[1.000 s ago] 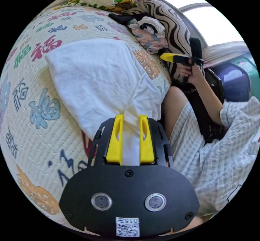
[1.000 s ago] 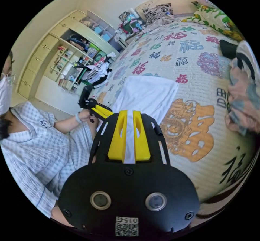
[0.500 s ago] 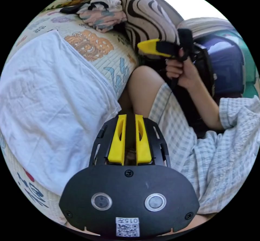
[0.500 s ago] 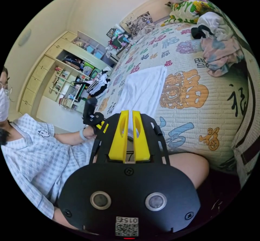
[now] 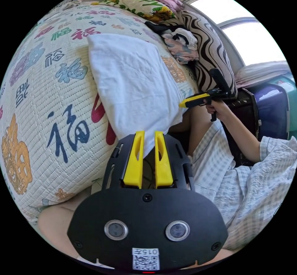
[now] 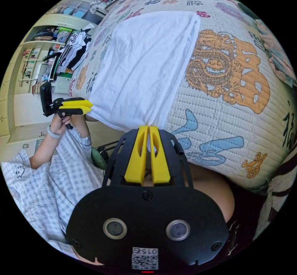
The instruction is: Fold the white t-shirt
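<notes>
A bed covered by a quilted bedspread [image 5: 46,108] printed with large coloured characters and an orange dragon motif [image 6: 227,69] takes up most of both views. On it lies the white t-shirt [image 5: 133,80], folded into a long band; its long axis runs from the bed's near edge, where the person sits, away across the mattress, with the far short end lying flat and square. The near end hangs just over the edge of the bed.

In the right gripper view, the right gripper [image 6: 148,133] has its yellow jaws drawn close together, pinching one near corner of the shirt. In the left gripper view, the left gripper [image 5: 148,137] has its jaws a little apart with the other near corner hanging between them; whether both jaws press on the cloth cannot be told.

A zebra-striped pillow [image 5: 207,46], a heap of crumpled clothes [image 5: 181,41] and a floral pillow [image 5: 136,4] lie along the bed by a bright window [image 5: 247,31]. Open shelves [image 6: 37,68] crowded with things stand against the far wall.
</notes>
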{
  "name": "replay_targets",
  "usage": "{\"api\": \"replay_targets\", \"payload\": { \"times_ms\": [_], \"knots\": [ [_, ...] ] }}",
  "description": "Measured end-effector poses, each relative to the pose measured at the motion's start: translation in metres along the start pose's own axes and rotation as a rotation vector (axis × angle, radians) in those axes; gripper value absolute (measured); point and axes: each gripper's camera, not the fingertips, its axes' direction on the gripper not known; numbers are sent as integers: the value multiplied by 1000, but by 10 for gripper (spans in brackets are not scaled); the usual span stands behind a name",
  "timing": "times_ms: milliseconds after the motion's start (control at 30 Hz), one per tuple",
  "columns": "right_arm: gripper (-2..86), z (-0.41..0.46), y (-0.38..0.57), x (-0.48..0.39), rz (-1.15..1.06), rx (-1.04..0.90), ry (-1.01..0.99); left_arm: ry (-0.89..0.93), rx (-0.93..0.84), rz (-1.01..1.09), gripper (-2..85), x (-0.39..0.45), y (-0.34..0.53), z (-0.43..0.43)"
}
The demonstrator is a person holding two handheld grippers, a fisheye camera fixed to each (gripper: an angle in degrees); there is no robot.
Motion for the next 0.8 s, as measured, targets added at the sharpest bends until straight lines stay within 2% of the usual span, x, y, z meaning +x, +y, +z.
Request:
{"api": "replay_targets", "payload": {
  "times_ms": [200,433,533,567,667,733,800],
  "knots": [
    [2,-15,14,5,59,70,23,-56,-40,24,0,-9,13,-1],
    [41,2,-4,3,33,-49,76,-63,-48,4,-3,-27,30,-18],
    [28,8,-12,2,28,-63,22,-58,-17,21,-1,-34,41,-31],
    [13,13,-17,2,24,-92,63,-70,-21,13,-1,-37,42,-32],
    [3,13,-23,9,30,-139,60,-76,-78,-33,-2,-58,43,-27],
    [3,5,-21,16,30,-149,56,-66,-211,-77,-4,-75,42,-18],
    [8,-8,-16,23,4,-144,49,-56,-249,-57,-3,-83,41,-24]
  ]
}}
